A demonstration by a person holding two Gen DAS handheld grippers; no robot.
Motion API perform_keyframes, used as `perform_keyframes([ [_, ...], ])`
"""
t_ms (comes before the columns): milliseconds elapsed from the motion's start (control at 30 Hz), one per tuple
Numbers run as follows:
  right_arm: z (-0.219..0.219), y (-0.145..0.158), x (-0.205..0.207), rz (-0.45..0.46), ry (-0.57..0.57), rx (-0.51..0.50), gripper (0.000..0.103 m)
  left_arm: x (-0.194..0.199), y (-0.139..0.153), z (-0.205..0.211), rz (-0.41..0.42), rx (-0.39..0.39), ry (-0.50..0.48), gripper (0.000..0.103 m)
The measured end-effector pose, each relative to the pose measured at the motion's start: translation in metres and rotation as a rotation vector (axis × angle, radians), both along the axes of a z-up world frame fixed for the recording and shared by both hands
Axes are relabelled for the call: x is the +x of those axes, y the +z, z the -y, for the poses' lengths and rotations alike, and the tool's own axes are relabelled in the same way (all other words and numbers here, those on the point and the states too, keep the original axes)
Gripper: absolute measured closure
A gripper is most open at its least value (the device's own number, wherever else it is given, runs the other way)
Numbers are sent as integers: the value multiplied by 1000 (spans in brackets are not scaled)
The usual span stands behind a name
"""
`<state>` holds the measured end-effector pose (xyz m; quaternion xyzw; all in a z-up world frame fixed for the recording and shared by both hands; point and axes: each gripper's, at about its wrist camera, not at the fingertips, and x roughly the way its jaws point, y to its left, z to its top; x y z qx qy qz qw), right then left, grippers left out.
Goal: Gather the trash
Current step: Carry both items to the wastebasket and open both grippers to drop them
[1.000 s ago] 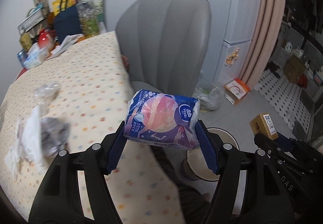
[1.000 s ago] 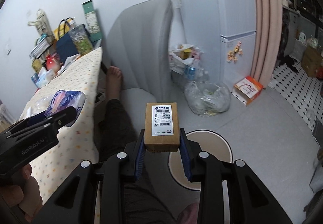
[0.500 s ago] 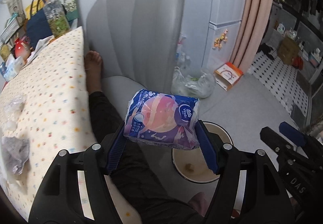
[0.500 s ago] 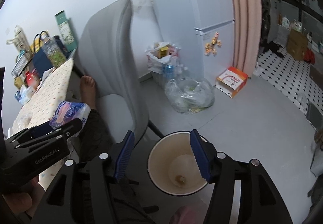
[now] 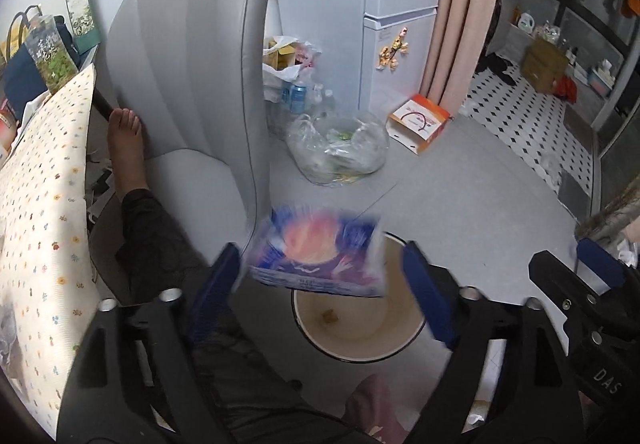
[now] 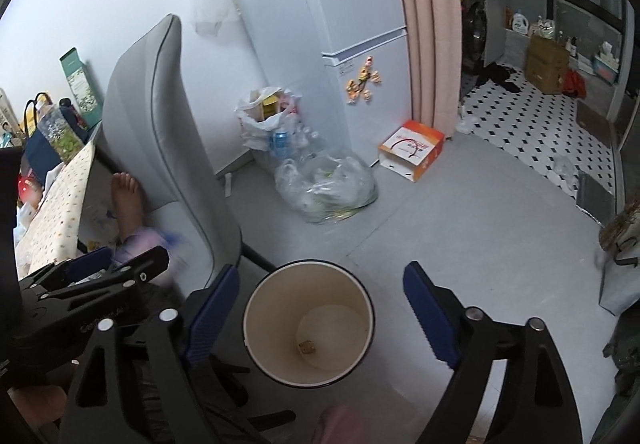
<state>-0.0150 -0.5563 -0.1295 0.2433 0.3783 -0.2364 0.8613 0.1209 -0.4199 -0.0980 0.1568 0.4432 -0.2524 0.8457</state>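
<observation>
A blue and pink tissue pack (image 5: pixel 316 250), blurred by motion, hangs free in the air over the rim of a cream trash bin (image 5: pixel 400 340). My left gripper (image 5: pixel 320 296) is open, its blue pads wide apart and clear of the pack. My right gripper (image 6: pixel 318 318) is open and empty, directly above the same bin (image 6: pixel 260 324). A small brown box (image 6: pixel 307 347) lies on the bin's bottom. The left gripper (image 6: pixel 104 276) shows at the left of the right wrist view, with a blurred streak of the pack (image 6: pixel 140 244) by it.
A grey chair (image 5: pixel 192 84) stands left of the bin, with a person's leg and bare foot (image 5: pixel 126 148) on its seat. The dotted tablecloth (image 5: pixel 36 204) lies far left. Clear trash bags (image 5: pixel 340 148) and an orange box (image 5: pixel 420 122) sit on the floor by the fridge.
My left gripper has opened and let go of the tissue pack, which is dropping toward the bin. Both grippers have moved further over the bin. The right gripper stays open after dropping its box.
</observation>
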Motion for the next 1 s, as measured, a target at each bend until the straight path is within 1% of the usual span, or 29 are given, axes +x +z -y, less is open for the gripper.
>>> perform_keyframes([
  [67,3,0,-1,0,-11,1,17,0,3,0,8,-4,1,10],
  [167,3,0,-2,1,-16,2,14,4,8,-7,14,-6,16,9],
  [233,1,2,-1,2,-12,-1,13,6,15,-18,20,-23,43,9],
  [333,-9,8,2,7,-1,-18,9,8,27,-37,38,-51,80,9],
  [433,-23,17,5,24,17,-36,8,7,39,-57,65,-68,111,9],
  [533,-40,27,11,38,44,-51,8,8,52,-82,97,-88,159,6],
  [667,-69,39,22,51,98,-74,8,7,67,-121,136,-124,220,6],
  [767,-87,48,30,56,123,-90,8,4,77,-152,173,-139,279,6],
  [1000,-142,79,41,109,183,-152,8,-3,102,-228,248,-225,445,6],
])
